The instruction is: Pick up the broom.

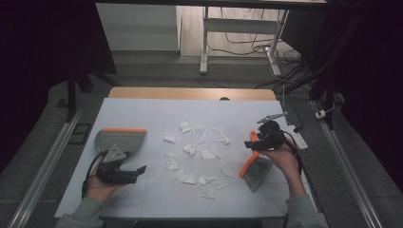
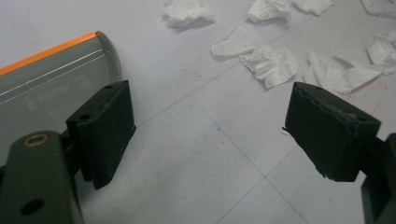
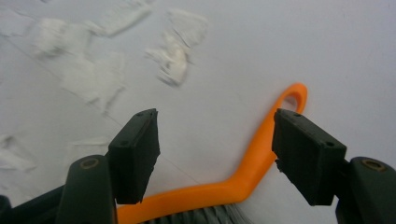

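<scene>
A grey dustpan [image 1: 119, 139] with an orange lip lies on the white mat [image 1: 142, 114] at the left; in the left gripper view the dustpan [image 2: 46, 79] is beside one jaw. Just in front of it, my left gripper [image 1: 139, 169] [image 2: 210, 130] is open with only mat between its jaws. Several torn white paper scraps [image 1: 195, 152] [image 2: 271, 63] [image 3: 173, 58] litter the middle. A brush [image 1: 254, 170] with grey bristles and an orange handle [image 3: 261, 149] lies at the right. My right gripper [image 1: 252, 143] [image 3: 215, 154] is open astride the handle, and its pads do not touch it.
A white power strip [image 1: 297, 137] lies by the mat's right edge. The wooden table edge [image 1: 190, 93] runs along the far side. Beyond it are a desk's white legs [image 1: 204, 42] and loose cables on the floor. The mat's near part is bare.
</scene>
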A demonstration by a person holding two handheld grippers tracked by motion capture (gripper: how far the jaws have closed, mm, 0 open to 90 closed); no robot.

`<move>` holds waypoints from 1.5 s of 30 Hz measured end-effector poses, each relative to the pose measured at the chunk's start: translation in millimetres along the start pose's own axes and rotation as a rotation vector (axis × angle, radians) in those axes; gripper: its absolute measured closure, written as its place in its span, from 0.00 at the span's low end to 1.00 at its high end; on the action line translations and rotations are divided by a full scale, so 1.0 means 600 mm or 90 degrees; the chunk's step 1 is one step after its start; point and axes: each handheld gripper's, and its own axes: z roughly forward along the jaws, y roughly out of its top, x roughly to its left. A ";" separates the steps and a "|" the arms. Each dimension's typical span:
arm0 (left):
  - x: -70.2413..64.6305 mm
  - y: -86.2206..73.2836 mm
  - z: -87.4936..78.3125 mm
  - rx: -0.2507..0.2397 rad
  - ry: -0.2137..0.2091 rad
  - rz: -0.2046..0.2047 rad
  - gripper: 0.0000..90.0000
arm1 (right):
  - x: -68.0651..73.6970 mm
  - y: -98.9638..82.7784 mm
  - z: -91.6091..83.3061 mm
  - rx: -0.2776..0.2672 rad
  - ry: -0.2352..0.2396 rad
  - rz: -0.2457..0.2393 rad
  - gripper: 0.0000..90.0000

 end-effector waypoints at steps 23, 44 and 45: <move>-0.003 -0.001 0.002 0.006 0.001 0.006 0.19 | -0.037 -0.011 0.078 0.203 -0.082 0.155 0.46; -0.002 -0.005 -0.003 0.001 0.004 0.004 0.19 | -0.024 -0.019 0.088 0.231 -0.105 0.149 0.78; -0.002 -0.005 -0.003 0.001 0.005 0.004 0.19 | -0.024 -0.020 0.088 0.229 -0.103 0.146 0.78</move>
